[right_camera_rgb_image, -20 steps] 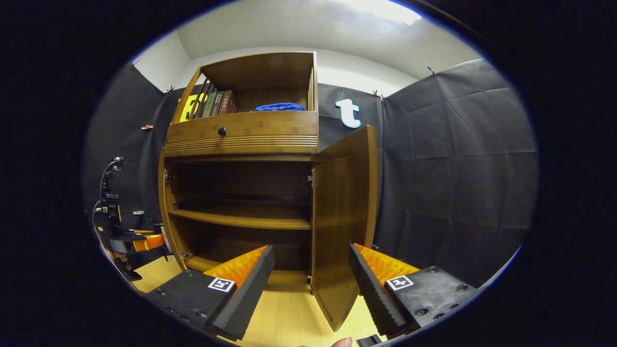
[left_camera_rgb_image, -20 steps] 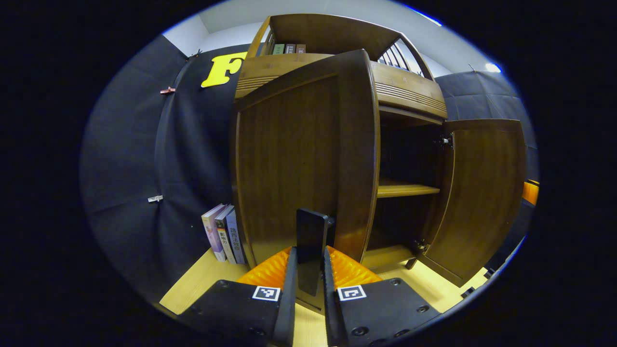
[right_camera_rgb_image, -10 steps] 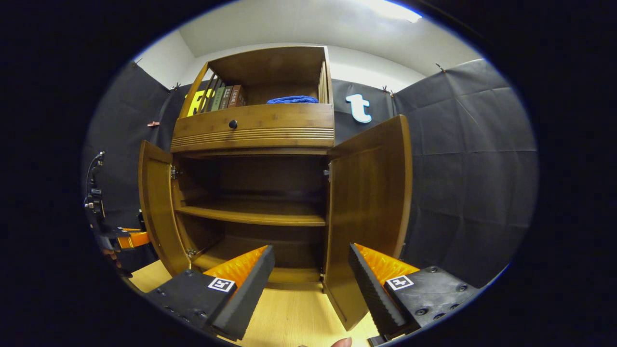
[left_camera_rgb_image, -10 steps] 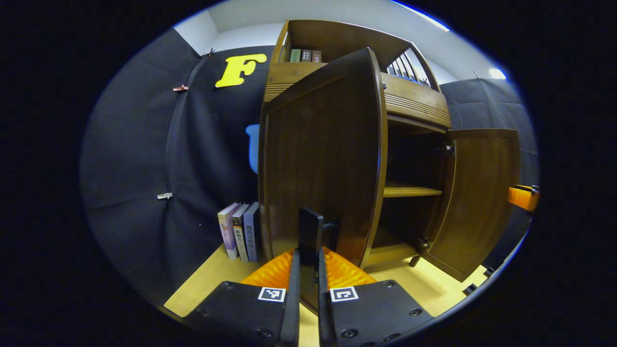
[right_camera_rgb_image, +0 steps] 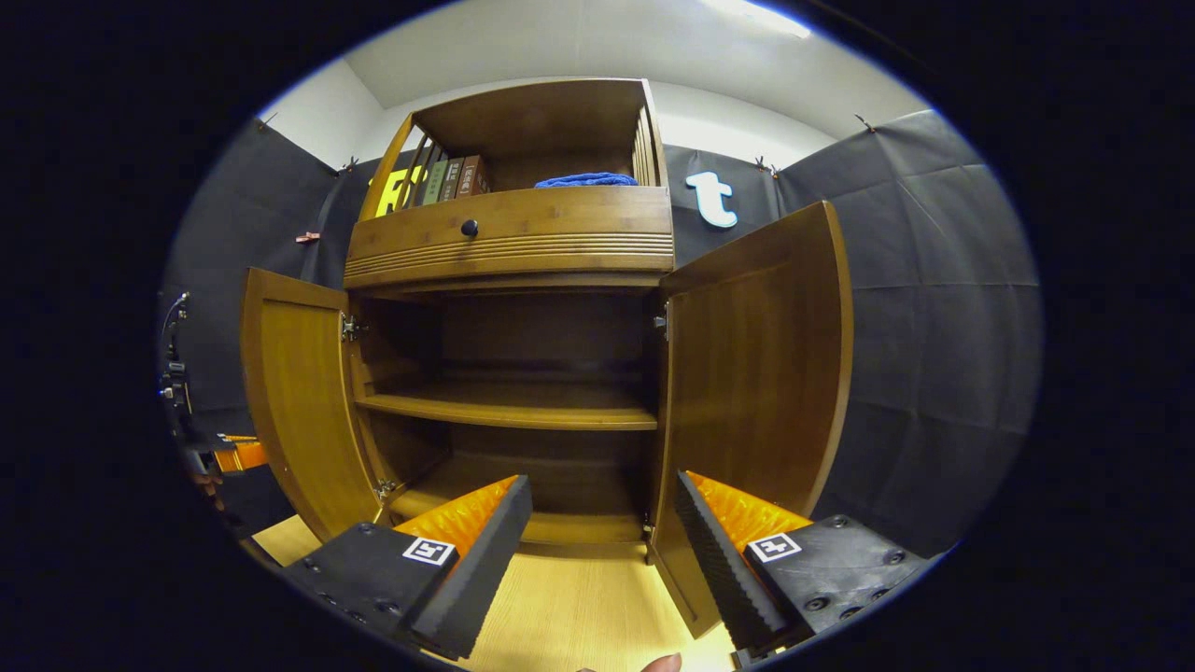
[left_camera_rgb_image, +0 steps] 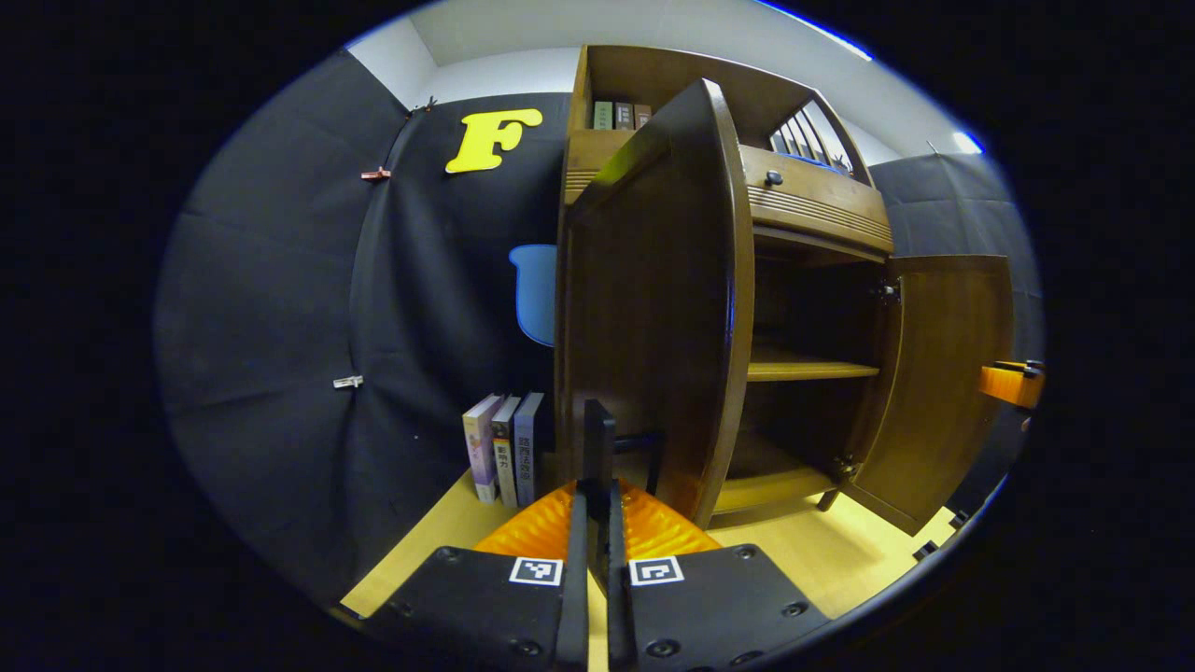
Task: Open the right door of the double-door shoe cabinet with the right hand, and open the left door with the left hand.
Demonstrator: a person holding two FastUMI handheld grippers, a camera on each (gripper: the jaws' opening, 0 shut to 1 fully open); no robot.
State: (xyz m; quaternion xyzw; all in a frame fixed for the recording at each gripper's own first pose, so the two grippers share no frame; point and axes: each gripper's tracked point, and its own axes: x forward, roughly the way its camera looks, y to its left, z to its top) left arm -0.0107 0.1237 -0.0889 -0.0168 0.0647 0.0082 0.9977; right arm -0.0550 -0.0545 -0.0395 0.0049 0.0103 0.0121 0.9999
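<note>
The left gripper [left_camera_rgb_image: 596, 523] was clamped tight on the thin dark handle [left_camera_rgb_image: 597, 443] of the left door [left_camera_rgb_image: 653, 308]. That door was swung wide out from the shoe cabinet [right_camera_rgb_image: 509, 238]. The right gripper [right_camera_rgb_image: 602, 546] was spread apart and held nothing. The right door [right_camera_rgb_image: 752, 373] stood wide open too. The doors looked like hard, heavy wood that would turn stiffly on hinges. The handle was judged the best spot to hold.

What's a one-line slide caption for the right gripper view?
Open hand-held gripper faces the shoe cabinet, right door and left door both swung open, shelves bare.
</note>
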